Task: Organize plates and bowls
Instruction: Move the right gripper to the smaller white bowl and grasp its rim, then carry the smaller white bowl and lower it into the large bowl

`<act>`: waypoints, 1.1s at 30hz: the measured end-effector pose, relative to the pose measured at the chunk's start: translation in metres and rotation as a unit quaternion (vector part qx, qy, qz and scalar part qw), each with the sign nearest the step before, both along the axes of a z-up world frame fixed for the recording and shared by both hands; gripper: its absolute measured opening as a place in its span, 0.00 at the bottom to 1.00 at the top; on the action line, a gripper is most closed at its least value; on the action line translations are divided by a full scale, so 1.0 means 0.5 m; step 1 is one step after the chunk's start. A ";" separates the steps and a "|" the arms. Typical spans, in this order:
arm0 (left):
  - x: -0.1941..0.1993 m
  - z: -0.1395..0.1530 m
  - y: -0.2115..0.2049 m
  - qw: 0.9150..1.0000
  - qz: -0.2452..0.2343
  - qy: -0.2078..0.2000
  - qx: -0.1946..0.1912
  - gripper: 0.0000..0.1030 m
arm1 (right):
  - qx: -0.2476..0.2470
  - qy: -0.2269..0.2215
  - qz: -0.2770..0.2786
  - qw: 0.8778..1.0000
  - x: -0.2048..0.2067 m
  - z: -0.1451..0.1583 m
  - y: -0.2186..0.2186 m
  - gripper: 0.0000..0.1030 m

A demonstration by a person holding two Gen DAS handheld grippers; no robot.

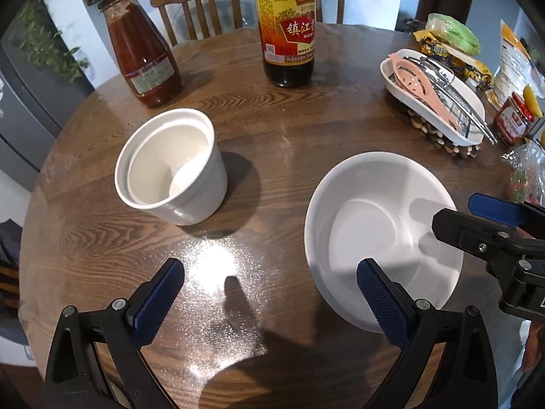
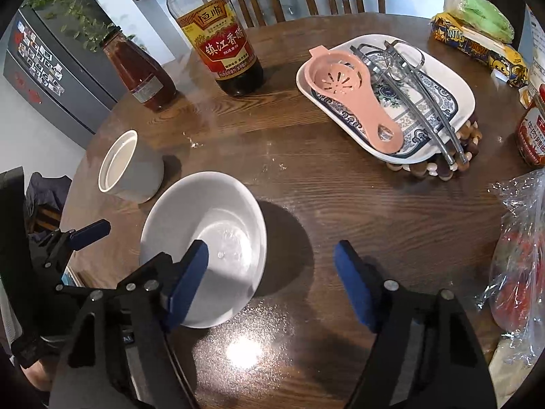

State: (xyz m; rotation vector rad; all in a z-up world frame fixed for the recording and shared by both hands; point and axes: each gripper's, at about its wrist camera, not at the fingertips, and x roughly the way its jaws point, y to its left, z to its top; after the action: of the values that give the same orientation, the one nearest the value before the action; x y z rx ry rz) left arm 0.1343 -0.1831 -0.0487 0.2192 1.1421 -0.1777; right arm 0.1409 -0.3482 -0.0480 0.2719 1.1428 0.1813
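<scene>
A wide white bowl sits empty on the round wooden table. A tall white cup-like bowl stands to its left, with a second one nested inside. A blue-patterned rectangular plate rests on a beaded trivet at the far right, holding a pink egg separator and metal tongs. My left gripper is open and empty, its right finger over the wide bowl's near rim. My right gripper is open and empty, its left finger over the same bowl.
A ketchup bottle and a vinegar bottle stand at the back of the table. Snack packets, a chilli sauce jar and a plastic bag crowd the right edge. Chairs stand behind the table.
</scene>
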 end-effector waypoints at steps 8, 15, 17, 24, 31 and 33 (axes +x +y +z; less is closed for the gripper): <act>0.002 -0.006 -0.020 1.000 -0.016 0.008 -0.007 0.85 | 0.000 -0.001 0.003 1.000 0.006 -0.002 0.001 0.73; 0.007 -0.026 -0.033 0.998 -0.034 0.040 -0.037 0.58 | 0.007 0.002 0.005 1.000 0.010 -0.012 0.000 0.65; 0.008 -0.030 -0.037 0.997 -0.038 0.044 -0.042 0.44 | 0.010 0.005 0.004 1.000 0.008 -0.019 0.001 0.56; 0.011 -0.044 -0.051 0.995 -0.058 0.058 -0.065 0.21 | 0.018 0.011 0.015 1.000 0.006 -0.042 0.009 0.16; 0.004 -0.038 -0.046 0.995 -0.057 0.046 -0.063 0.20 | -0.002 -0.009 0.027 1.000 -0.006 -0.033 0.034 0.10; -0.006 -0.019 -0.043 0.996 -0.059 0.029 -0.060 0.20 | -0.005 -0.017 0.026 1.000 -0.012 -0.022 0.040 0.11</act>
State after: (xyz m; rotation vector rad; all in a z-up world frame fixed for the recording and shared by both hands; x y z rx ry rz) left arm 0.1314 -0.2044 -0.0583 0.1756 1.1735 -0.3577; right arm 0.1349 -0.3284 -0.0588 0.2300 1.1171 0.2257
